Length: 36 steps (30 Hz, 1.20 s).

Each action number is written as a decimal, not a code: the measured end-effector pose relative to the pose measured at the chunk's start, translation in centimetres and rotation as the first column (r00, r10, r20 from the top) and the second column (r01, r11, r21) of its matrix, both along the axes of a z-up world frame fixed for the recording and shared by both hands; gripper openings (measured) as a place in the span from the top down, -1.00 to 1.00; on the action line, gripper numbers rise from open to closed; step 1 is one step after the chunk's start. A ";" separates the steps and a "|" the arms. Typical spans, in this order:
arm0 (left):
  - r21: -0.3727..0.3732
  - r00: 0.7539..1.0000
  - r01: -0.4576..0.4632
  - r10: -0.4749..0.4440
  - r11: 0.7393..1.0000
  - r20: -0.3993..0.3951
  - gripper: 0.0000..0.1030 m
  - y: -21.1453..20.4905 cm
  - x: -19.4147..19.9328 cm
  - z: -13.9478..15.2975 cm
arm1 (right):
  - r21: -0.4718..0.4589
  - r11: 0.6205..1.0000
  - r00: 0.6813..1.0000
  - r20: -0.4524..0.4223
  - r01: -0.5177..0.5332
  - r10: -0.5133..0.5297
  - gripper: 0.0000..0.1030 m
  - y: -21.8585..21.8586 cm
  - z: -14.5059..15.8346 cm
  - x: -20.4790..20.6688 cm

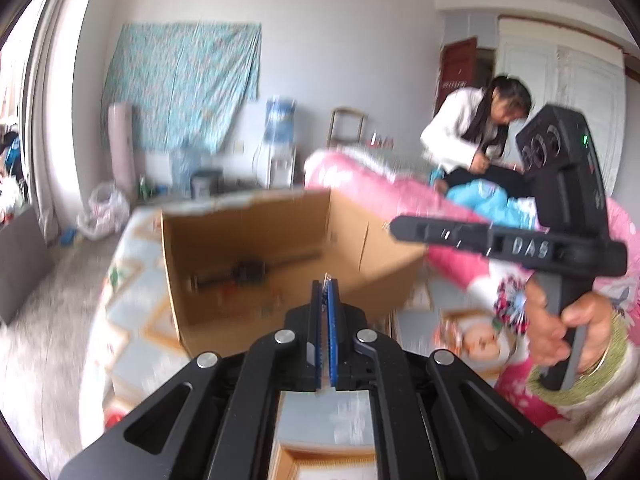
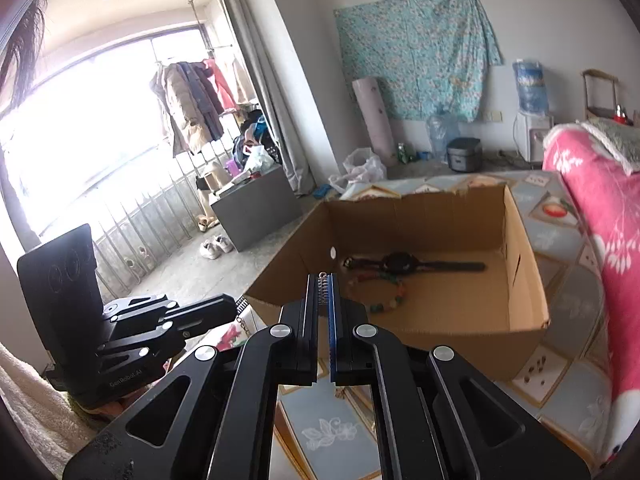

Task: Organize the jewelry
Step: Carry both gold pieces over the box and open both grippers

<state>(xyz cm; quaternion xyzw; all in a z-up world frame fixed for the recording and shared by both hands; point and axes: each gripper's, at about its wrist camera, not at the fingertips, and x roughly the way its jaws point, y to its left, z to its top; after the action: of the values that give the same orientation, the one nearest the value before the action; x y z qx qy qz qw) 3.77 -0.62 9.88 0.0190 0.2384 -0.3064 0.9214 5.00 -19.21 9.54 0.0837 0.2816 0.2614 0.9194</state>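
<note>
An open cardboard box (image 2: 524,276) lies on a patterned bed cover. Inside it lie a black wristwatch (image 2: 400,263) and a beaded bracelet (image 2: 394,294). The box also shows in the blurred left wrist view (image 1: 224,248), with the watch (image 1: 250,270) on its floor. My right gripper (image 2: 325,278) is shut on a small silver chain piece just in front of the box's near wall. My left gripper (image 1: 327,282) is shut, with a thin silver bit at its tip; it also shows at the left of the right wrist view (image 2: 239,305), a chain hanging from it.
A pink floral blanket (image 2: 600,208) lies at the right of the box. A person in white (image 1: 472,128) bends over the bed behind. A grey cabinet (image 2: 256,208), shoes and bags stand on the floor at the left.
</note>
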 end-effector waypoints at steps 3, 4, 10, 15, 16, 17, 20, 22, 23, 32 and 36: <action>-0.025 1.000 0.008 -0.008 1.000 -0.004 0.96 -0.8 2.3 1.4 | -0.020 1.000 0.999 0.034 0.001 0.000 0.96 0.2 1.1 1.6; -0.032 1.000 0.013 -0.014 0.999 -0.020 0.96 -0.9 3.1 1.5 | -0.027 1.000 0.999 0.034 0.004 -0.004 0.96 0.0 1.4 2.3; -0.073 0.965 0.078 -0.094 0.994 -0.245 0.96 -4.5 10.4 0.3 | -0.067 0.998 0.991 -0.131 0.013 -0.022 0.96 -1.3 -0.3 8.2; -0.095 0.888 0.104 -0.135 0.990 -0.439 0.96 -7.2 16.8 -1.7 | -0.068 0.998 0.962 -0.271 0.018 -0.036 0.96 -2.6 -3.0 12.2; -0.108 0.868 0.109 -0.148 0.988 -0.473 0.96 -7.7 17.9 -2.2 | -0.083 0.996 0.957 -0.286 0.027 -0.050 0.96 -2.9 -3.5 13.2; -0.109 0.854 0.100 -0.142 0.989 -0.501 0.96 -8.0 18.8 -2.6 | -0.093 0.995 0.953 -0.296 0.030 -0.056 0.95 -3.0 -3.7 13.8; -0.076 0.825 0.079 -0.108 0.994 -0.555 0.95 -9.2 21.0 -3.4 | -0.110 0.993 0.945 -0.319 0.037 -0.071 0.88 -3.6 -4.1 15.4; -0.043 0.809 0.065 -0.078 0.997 -0.583 0.92 -9.7 22.1 -4.0 | -0.118 0.992 0.942 -0.324 0.051 -0.087 0.83 -4.0 -4.0 15.8; -0.041 0.803 0.060 -0.073 0.997 -0.591 0.81 -9.8 22.3 -4.2 | -0.121 0.991 0.943 -0.321 0.055 -0.092 0.76 -4.1 -3.9 15.9; -0.037 0.810 0.028 -0.045 0.999 -0.585 0.50 -9.1 22.1 -4.8 | -0.108 0.988 0.953 -0.271 0.111 -0.137 0.54 -6.0 -2.6 13.5; -0.063 0.851 0.002 -0.035 0.998 -0.524 0.50 -7.1 20.2 -2.9 | -0.081 0.988 0.959 -0.243 0.129 -0.145 0.42 -6.8 -1.5 11.1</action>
<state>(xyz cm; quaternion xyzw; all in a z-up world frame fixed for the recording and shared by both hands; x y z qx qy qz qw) 24.01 -7.70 6.97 -0.0907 0.4714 -0.3159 0.8184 16.07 -26.02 8.02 0.1054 0.3961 0.1754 0.8951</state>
